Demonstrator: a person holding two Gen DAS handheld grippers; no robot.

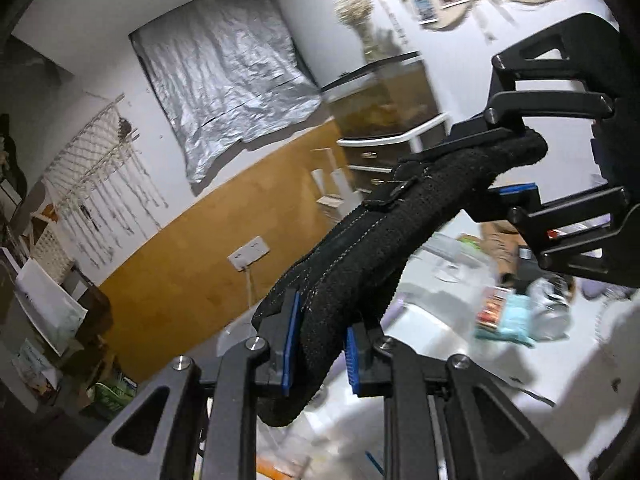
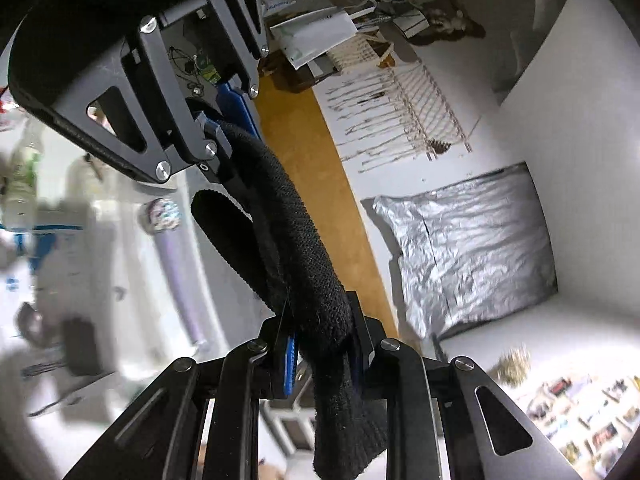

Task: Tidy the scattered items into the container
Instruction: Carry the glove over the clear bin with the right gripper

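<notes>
The long black knitted fabric item with grey stitching and a small strap tab (image 1: 360, 240) hangs in the air, stretched between the two tools: the left gripper (image 1: 320, 360) has its jaws clenched on one end, blue pads pressing the cloth from both sides, and the right gripper (image 2: 324, 360) has its jaws clamped on the other end, with a loose tail drooping below its pads. Both views are tilted and smeared, so the main risk, as I judge it, is a slip. The knit is soft and bunched between narrow pads, and if the two hands pull apart or swing at different rates, one end could slide free and the item would flop from the other gripper. A loose hanging tail or the strap tab could also snag on the cluttered white table (image 1: 420, 340) below, or sweep smaller things off it, such as the pale blue packet (image 1: 516, 320) or the clear plastic bottle (image 2: 22, 176). As for the container, I cannot pick it out with certainty. Blurred clear plastic shows low in the left wrist view, but whether that is the bin, and what lies in it, cannot be told. A glass tank with brownish contents (image 1: 380, 100) stands on white drawers by the wall, well apart from the work.
</notes>
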